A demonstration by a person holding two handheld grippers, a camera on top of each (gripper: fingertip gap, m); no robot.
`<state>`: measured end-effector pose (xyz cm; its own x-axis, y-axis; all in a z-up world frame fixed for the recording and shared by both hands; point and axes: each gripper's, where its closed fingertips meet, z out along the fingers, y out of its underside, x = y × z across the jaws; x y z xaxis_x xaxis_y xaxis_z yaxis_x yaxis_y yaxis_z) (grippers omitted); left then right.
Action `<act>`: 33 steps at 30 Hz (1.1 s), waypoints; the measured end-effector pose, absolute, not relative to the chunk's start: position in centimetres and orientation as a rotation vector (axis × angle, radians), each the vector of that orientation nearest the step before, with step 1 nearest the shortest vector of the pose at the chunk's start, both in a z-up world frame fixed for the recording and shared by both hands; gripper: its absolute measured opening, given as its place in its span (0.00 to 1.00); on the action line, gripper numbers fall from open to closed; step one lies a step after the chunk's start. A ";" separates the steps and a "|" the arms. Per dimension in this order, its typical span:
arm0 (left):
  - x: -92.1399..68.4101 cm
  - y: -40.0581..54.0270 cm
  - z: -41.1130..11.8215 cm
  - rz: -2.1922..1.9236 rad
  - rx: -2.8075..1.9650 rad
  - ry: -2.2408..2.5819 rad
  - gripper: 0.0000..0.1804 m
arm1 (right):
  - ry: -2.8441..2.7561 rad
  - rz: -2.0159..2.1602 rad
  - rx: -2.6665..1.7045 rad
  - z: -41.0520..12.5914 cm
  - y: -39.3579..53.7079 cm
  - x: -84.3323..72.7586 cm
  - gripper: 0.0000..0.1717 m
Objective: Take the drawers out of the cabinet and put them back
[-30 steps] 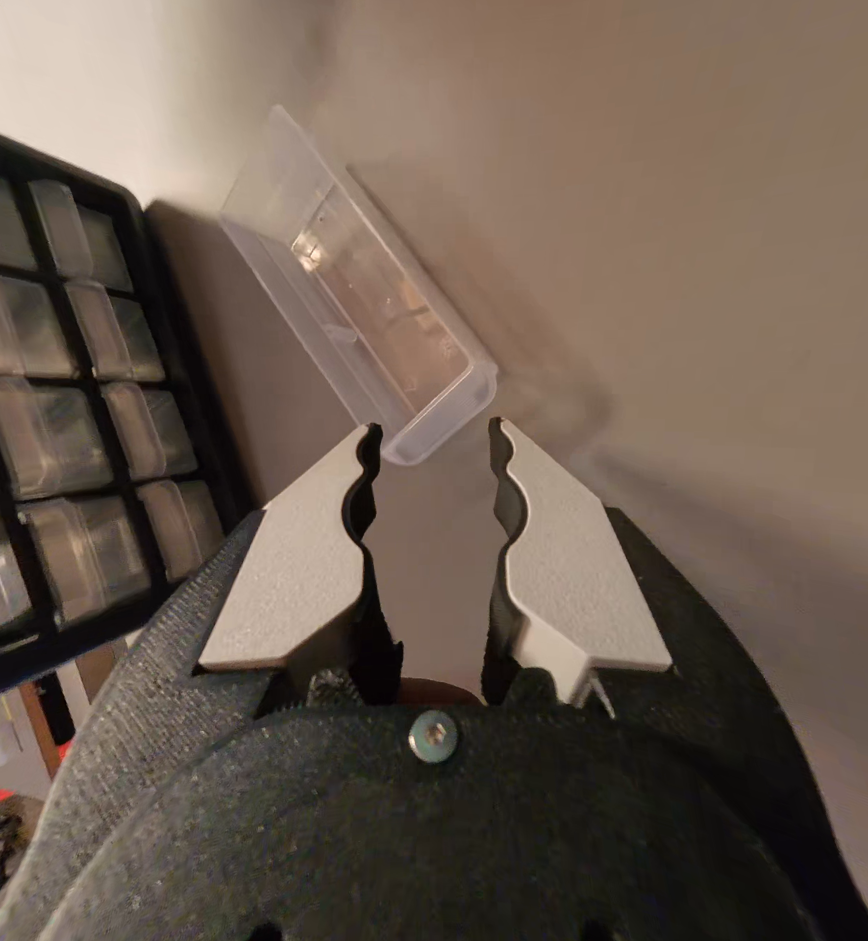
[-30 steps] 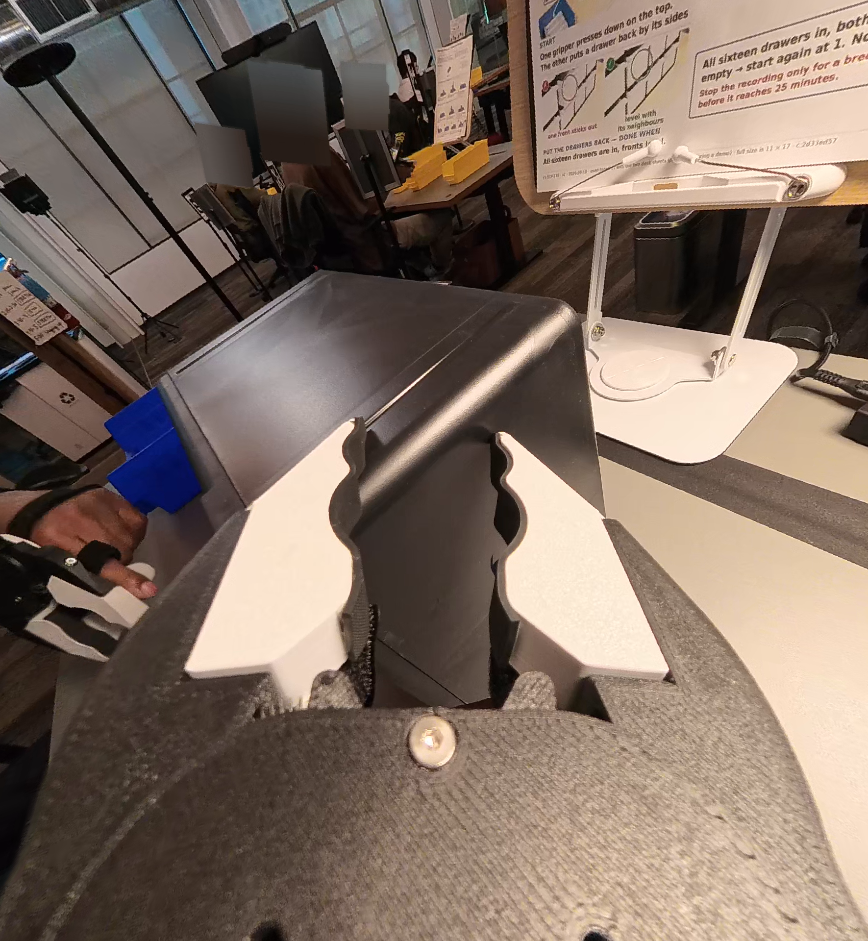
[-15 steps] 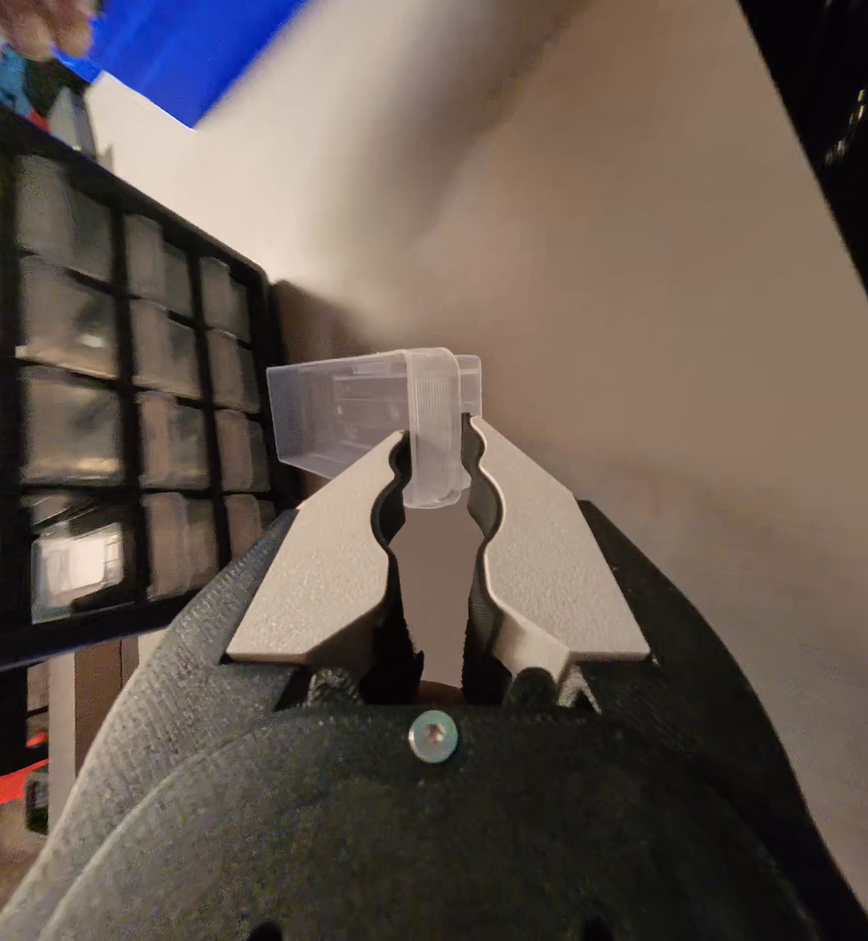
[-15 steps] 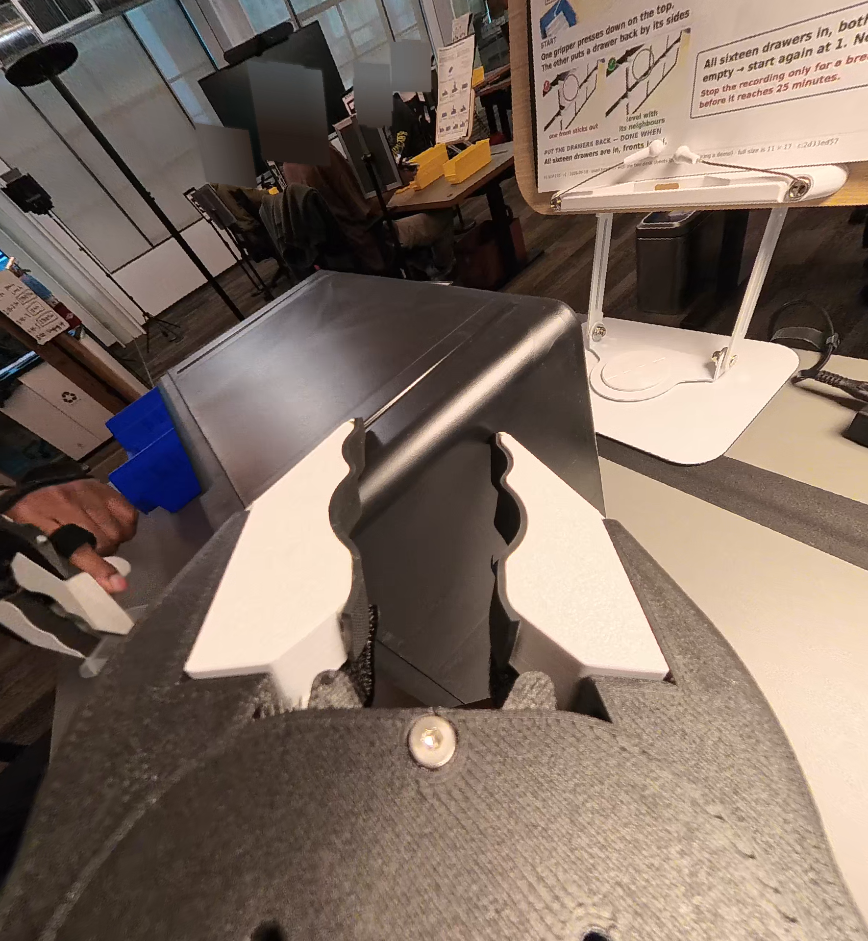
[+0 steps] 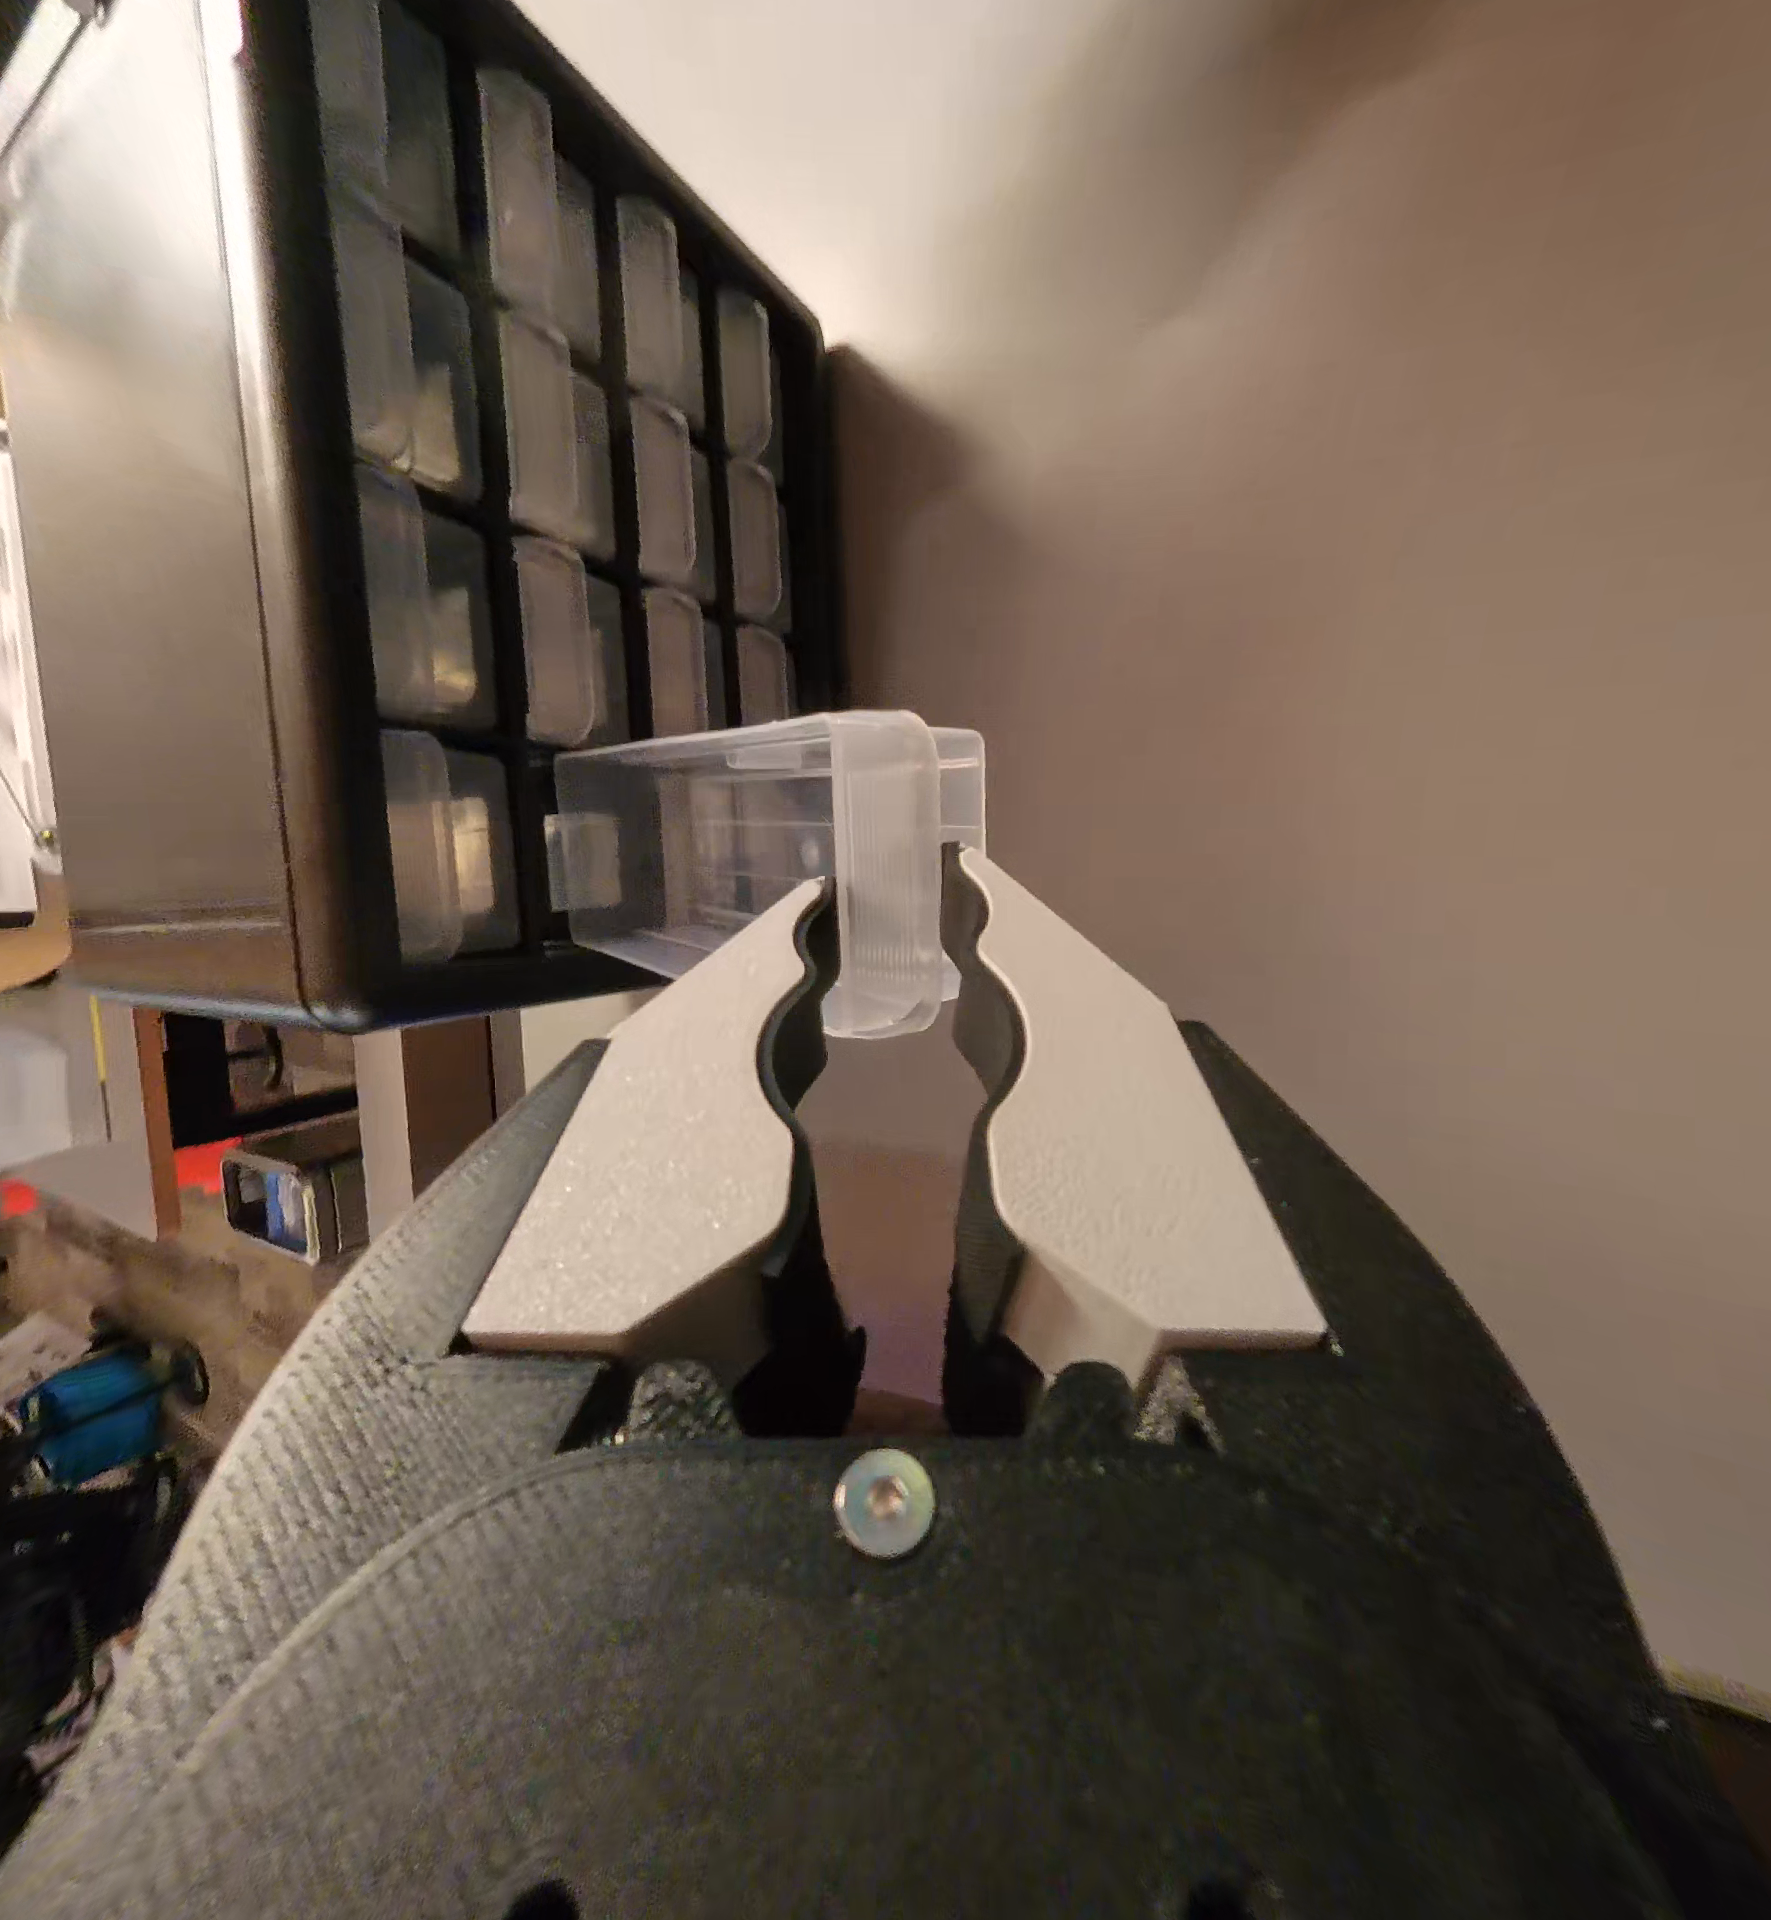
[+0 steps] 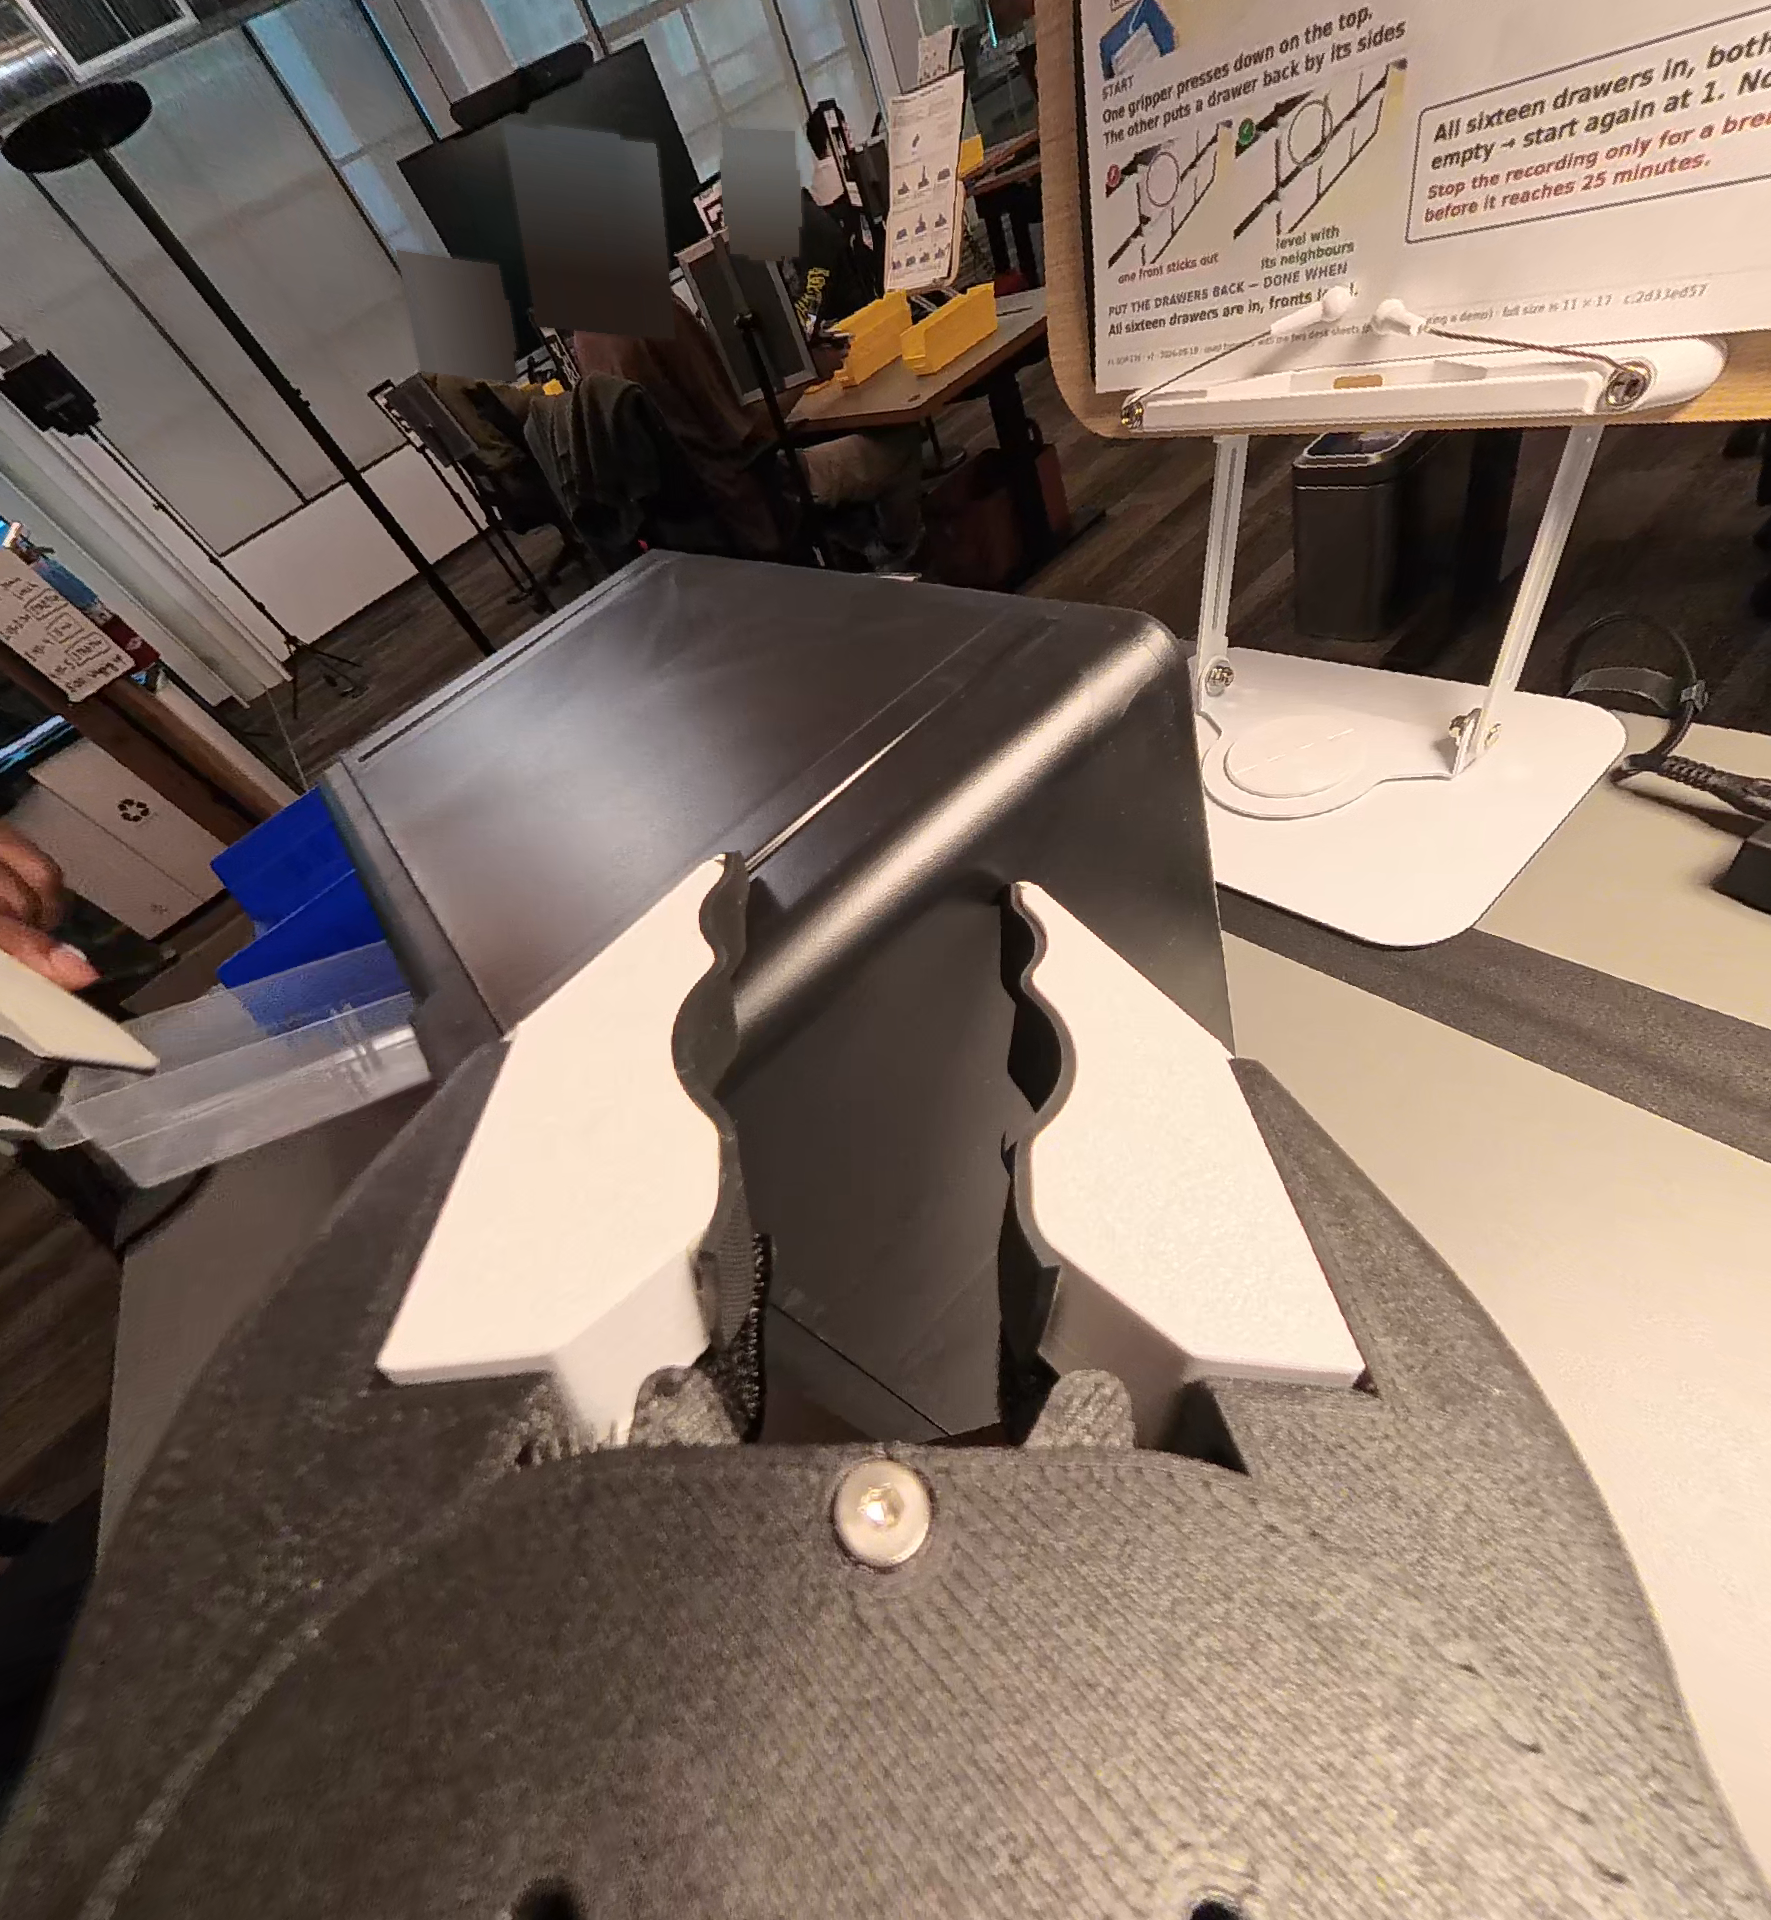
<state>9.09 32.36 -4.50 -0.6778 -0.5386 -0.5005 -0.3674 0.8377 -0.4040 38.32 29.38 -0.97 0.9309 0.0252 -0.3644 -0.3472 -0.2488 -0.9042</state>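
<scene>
Left gripper (image 5: pixel 886 940) clamped on the handle tab of a clear plastic drawer (image 5: pixel 715 842) at the black cabinet's (image 5: pixel 268 582) lower slot; right gripper (image 6: pixel 870 904) jaws apart, resting over the cabinet's top near edge.

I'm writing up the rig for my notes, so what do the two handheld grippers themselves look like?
Both grippers, left and right, look alike: two flat, pale wedge-shaped fingers with wavy black inner pads, on a rounded black textured body with one silver screw. No cables or sleeves are visible.
</scene>
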 end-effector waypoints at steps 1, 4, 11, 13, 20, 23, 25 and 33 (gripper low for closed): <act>9.2 32.6 -4.4 -0.343 -0.677 2.388 0.10 | 0.240 0.357 -1.794 -1.0 29.4 38.3 0.31; 9.7 32.8 -4.0 -0.343 -0.710 2.381 0.10 | 0.240 0.356 -1.795 -1.0 29.4 38.3 0.30; 10.8 32.7 -4.5 -0.306 -0.653 2.328 0.10 | 0.239 0.356 -1.796 -1.0 29.4 38.3 0.30; 11.2 32.5 -4.9 -0.317 -0.641 2.280 0.11 | 0.238 0.355 -1.796 -1.0 29.4 38.3 0.31; 12.3 34.2 -9.3 -0.127 -0.576 2.182 0.11 | 0.238 0.352 -1.796 -1.0 29.3 38.3 0.31; 13.7 33.9 -8.8 -0.225 -0.634 2.097 0.11 | 0.238 0.353 -1.796 -1.0 29.3 38.3 0.31; 14.6 34.6 -8.5 -0.193 -0.635 2.037 0.13 | 0.238 0.350 -1.796 -1.0 29.3 38.3 0.31; 16.2 38.2 -7.6 -0.081 -0.668 1.874 0.13 | 0.235 0.354 -1.797 -1.0 29.3 38.3 0.31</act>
